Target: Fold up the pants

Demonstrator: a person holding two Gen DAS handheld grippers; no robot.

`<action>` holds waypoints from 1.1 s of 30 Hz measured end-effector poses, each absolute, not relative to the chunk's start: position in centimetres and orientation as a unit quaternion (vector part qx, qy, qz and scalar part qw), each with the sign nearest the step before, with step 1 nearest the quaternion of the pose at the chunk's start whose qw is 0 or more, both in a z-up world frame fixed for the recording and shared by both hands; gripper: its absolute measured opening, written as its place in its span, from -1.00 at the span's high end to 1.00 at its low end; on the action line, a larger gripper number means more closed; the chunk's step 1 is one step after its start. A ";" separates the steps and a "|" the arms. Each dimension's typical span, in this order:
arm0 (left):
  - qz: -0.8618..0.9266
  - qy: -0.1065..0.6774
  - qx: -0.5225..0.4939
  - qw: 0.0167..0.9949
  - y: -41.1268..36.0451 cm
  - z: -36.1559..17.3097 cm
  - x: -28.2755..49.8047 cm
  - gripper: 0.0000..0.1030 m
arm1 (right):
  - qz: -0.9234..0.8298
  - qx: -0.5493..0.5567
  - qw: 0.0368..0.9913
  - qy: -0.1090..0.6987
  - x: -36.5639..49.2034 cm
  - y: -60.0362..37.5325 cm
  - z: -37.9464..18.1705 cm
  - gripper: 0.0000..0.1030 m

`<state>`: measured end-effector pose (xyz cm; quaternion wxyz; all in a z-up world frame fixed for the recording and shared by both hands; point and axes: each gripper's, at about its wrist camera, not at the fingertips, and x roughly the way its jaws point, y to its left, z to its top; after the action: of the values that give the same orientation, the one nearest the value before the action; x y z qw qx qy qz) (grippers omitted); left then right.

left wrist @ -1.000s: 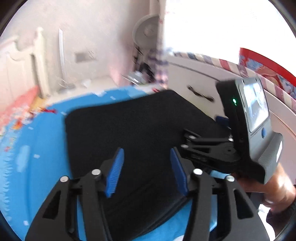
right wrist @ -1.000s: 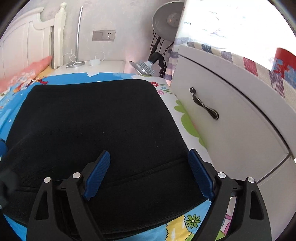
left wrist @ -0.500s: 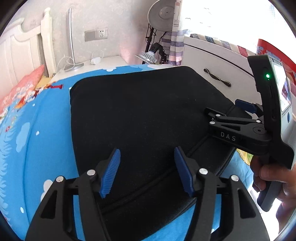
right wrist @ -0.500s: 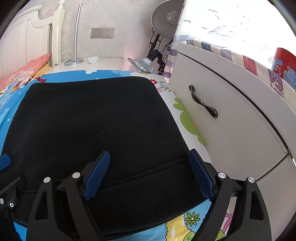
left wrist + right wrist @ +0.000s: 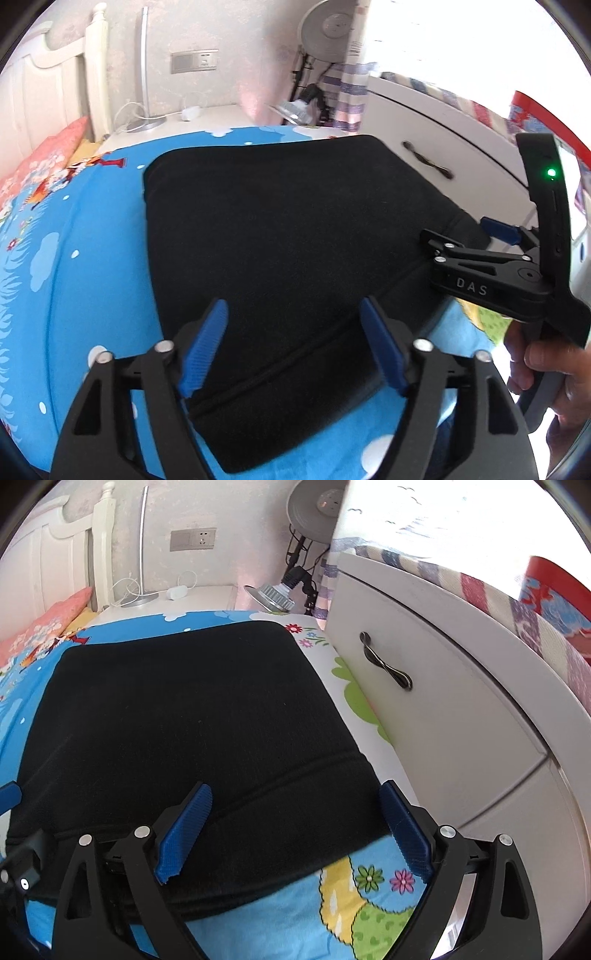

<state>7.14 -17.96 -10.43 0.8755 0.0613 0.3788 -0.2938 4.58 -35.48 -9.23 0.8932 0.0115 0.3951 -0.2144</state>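
The black pants [image 5: 280, 229] lie folded flat on a blue cartoon bedsheet [image 5: 74, 280]; they also fill the right wrist view [image 5: 184, 716], with the banded near edge toward me. My left gripper [image 5: 295, 347] is open and empty, hovering just above that near edge. My right gripper [image 5: 295, 830] is open and empty, hovering over the near right corner of the pants. In the left wrist view the right gripper [image 5: 480, 240] shows at the right, held by a hand.
A white cabinet [image 5: 461, 716] with a dark handle stands close along the right of the bed. A nightstand with a lamp base and cables [image 5: 147, 594], a headboard [image 5: 55, 554] and a pink pillow [image 5: 48, 624] are at the far end.
The left gripper has drawn back and settled after a fast swing, and its jaws stand slightly wider. The right gripper has stayed nearly still over the pants' right corner.
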 end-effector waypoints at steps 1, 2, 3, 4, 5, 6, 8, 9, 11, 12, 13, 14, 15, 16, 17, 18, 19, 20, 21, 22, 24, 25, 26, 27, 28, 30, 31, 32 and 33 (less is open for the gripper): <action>-0.302 0.377 0.064 0.873 -18.0 -10.2 6.7 -0.56 | -0.214 0.013 0.893 0.396 4.2 -35.4 -9.0 -0.71; -0.309 0.373 0.068 0.872 -18.0 -10.0 6.1 -0.65 | -0.213 0.013 0.893 0.395 3.8 -35.3 -8.8 -0.71; -0.316 0.368 0.075 0.871 -18.2 -9.6 5.5 -0.72 | -0.216 0.008 0.891 0.399 3.3 -35.0 -8.5 -0.71; -0.317 0.362 0.081 0.873 -18.3 -9.3 5.0 -0.78 | -0.218 0.004 0.889 0.404 2.8 -34.7 -8.3 -0.71; -0.318 0.357 0.086 0.874 -18.5 -9.0 4.6 -0.87 | -0.218 0.003 0.887 0.406 2.3 -34.6 -8.1 -0.71; -0.316 0.353 0.090 0.876 -18.6 -8.8 4.3 -0.94 | -0.220 0.007 0.888 0.404 1.5 -34.5 -7.8 -0.71; -0.297 0.339 0.099 0.887 -18.8 -8.0 3.8 -0.96 | -0.228 0.021 0.887 0.400 0.0 -34.6 -7.2 -0.71; -0.288 0.326 0.103 0.894 -18.8 -7.6 3.5 -0.96 | -0.230 0.026 0.887 0.399 -0.4 -34.6 -7.0 -0.71; -0.281 0.303 0.102 0.905 -18.6 -6.7 3.2 -0.96 | -0.233 0.036 0.888 0.395 -1.1 -34.9 -6.6 -0.71; -0.280 0.301 0.092 0.907 -18.3 -6.3 3.3 -0.96 | -0.234 0.040 0.889 0.392 -1.4 -35.0 -6.2 -0.71; -0.280 0.305 0.080 0.907 -18.1 -6.0 3.4 -0.96 | -0.234 0.041 0.890 0.389 -1.7 -35.1 -5.9 -0.71; -0.275 0.306 0.078 0.908 -18.0 -5.7 3.5 -0.96 | -0.235 0.041 0.891 0.386 -1.8 -35.1 -5.6 -0.71; -0.267 0.300 0.081 0.912 -17.9 -5.5 3.4 -0.96 | -0.235 0.042 0.893 0.382 -2.0 -35.1 -5.3 -0.71; -0.259 0.293 0.084 0.917 -17.8 -5.1 3.2 -0.96 | -0.235 0.043 0.894 0.379 -2.1 -35.1 -5.1 -0.71; -0.255 0.292 0.082 0.918 -17.7 -4.9 3.2 -0.96 | -0.234 0.043 0.895 0.377 -2.1 -35.1 -4.9 -0.71; -0.255 0.297 0.077 0.917 -17.6 -4.8 3.3 -0.96 | -0.234 0.044 0.896 0.375 -2.3 -35.1 -4.8 -0.71; -0.256 0.302 0.068 0.916 -17.4 -4.6 3.4 -0.96 | -0.234 0.045 0.896 0.375 -2.3 -35.1 -4.7 -0.71; -0.259 0.304 0.064 0.915 -17.3 -4.5 3.4 -0.96 | -0.234 0.045 0.896 0.375 -2.3 -35.1 -4.7 -0.71; -0.259 0.304 0.064 0.915 -17.4 -4.4 3.4 -0.96 | -0.233 0.046 0.896 0.375 -2.3 -35.1 -4.6 -0.71; -0.258 0.303 0.067 0.915 -17.4 -4.4 3.4 -0.96 | -0.234 0.046 0.896 0.374 -2.3 -35.2 -4.7 -0.71; -0.258 0.305 0.066 0.914 -17.3 -4.5 3.4 -0.96 | -0.233 0.048 0.897 0.373 -2.4 -35.2 -4.6 -0.71; -0.259 0.306 0.066 0.914 -17.3 -4.5 3.4 -0.96 | -0.234 0.048 0.897 0.373 -2.3 -35.3 -4.6 -0.71; -0.259 0.308 0.066 0.913 -17.4 -4.5 3.4 -0.96 | -0.234 0.049 0.897 0.373 -2.3 -35.3 -4.6 -0.71; -0.259 0.307 0.067 0.913 -17.4 -4.5 3.4 -0.96 | -0.233 0.049 0.897 0.373 -2.3 -35.3 -4.6 -0.71; -0.258 0.306 0.069 0.914 -17.5 -4.5 3.3 -0.96 | -0.232 0.049 0.897 0.373 -2.3 -35.3 -4.6 -0.71; -0.258 0.305 0.072 0.914 -17.5 -4.5 3.2 -0.96 | -0.231 0.049 0.897 0.373 -2.3 -35.3 -4.7 -0.71; -0.257 0.306 0.072 0.914 -17.5 -4.5 3.3 -0.96 | -0.231 0.050 0.897 0.373 -2.3 -35.3 -4.7 -0.71; -0.257 0.306 0.072 0.914 -17.5 -4.5 3.3 -0.96 | -0.230 0.050 0.897 0.374 -2.3 -35.3 -4.7 -0.71; -0.256 0.307 0.071 0.914 -17.5 -4.5 3.3 -0.96 | -0.229 0.050 0.897 0.374 -2.3 -35.3 -4.7 -0.71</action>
<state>3.29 -17.52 -4.52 0.9139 0.0713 0.3066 -0.2563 -2.32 -35.31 -4.70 0.8974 0.0504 0.3735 -0.2292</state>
